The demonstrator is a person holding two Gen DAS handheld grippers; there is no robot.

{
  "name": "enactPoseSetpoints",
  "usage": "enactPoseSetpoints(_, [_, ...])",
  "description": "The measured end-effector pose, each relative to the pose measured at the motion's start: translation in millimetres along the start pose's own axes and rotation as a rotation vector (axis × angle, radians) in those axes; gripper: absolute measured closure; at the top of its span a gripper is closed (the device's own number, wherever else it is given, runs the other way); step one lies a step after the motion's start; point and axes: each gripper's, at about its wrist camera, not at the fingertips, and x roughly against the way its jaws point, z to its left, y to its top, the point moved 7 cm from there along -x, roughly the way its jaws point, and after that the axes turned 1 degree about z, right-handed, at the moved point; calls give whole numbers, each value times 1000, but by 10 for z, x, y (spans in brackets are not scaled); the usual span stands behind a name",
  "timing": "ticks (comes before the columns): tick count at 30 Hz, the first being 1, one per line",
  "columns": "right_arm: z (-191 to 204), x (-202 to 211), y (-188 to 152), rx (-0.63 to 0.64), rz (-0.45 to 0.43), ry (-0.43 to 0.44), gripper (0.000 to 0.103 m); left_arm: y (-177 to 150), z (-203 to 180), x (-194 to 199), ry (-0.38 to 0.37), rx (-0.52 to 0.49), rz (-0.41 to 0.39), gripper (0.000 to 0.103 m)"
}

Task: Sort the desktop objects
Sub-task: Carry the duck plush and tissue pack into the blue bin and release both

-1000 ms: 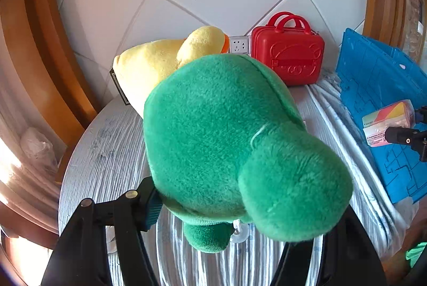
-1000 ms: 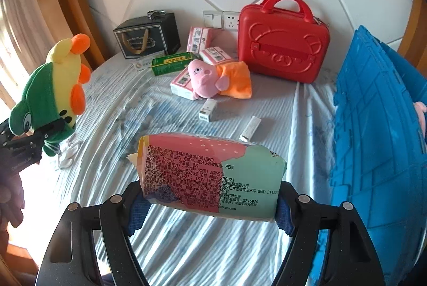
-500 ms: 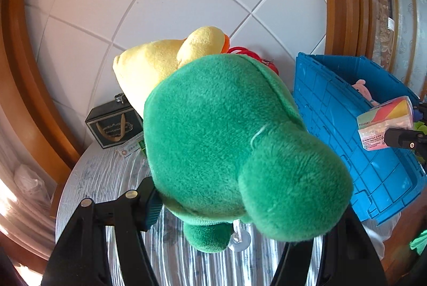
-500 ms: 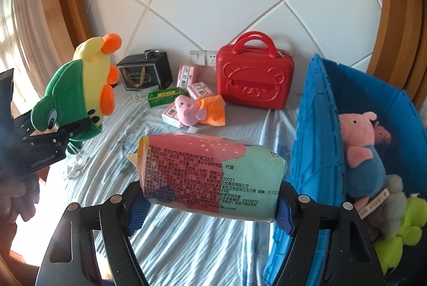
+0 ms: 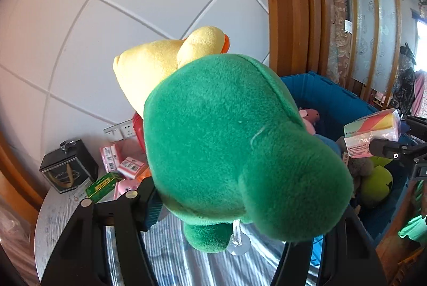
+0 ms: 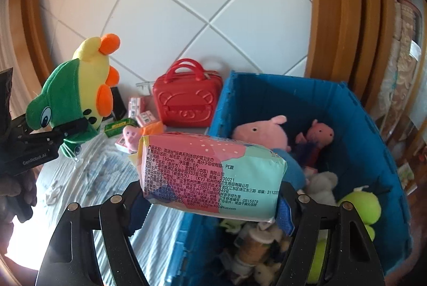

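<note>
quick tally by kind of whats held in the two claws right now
plush toy: 1
wrapped packet: 1
total: 2

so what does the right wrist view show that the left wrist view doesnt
Only the right wrist view shows the green plush's face and orange feet, the left gripper clamped on it, the whole red case, and the printed back of the pack.

Only the left wrist view shows the black gift box in full, the wall sockets, and the right gripper from outside.

Both show the blue crate of plush toys, the green carton and the striped tablecloth.
</note>
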Motion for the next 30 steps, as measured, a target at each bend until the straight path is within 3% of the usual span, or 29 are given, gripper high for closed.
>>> enactPoseSetpoints(13, [-1155,-12,109,-122,-18,-88,27,866,-1287,-664,-148,-187,-2,40])
enactPoseSetpoints(23, [-1652,-238,222,-171,-5,-131,27,1343,-1837,-1132,-206,-245,0,39])
enactPoseSetpoints(26, [-1719,-291,285,-173,-3,-135,26,1465,-1904,-1262,-212,-228,3,25])
enactPoseSetpoints(27, [-1733,-319,306,-167,1,-133,25,1492,-1921,-1306,-207,-224,9,19])
enactPoseSetpoints(30, [-1794,-398,359,-164,8,-161,1,1459,-1877,-1422,-161,-223,34,19])
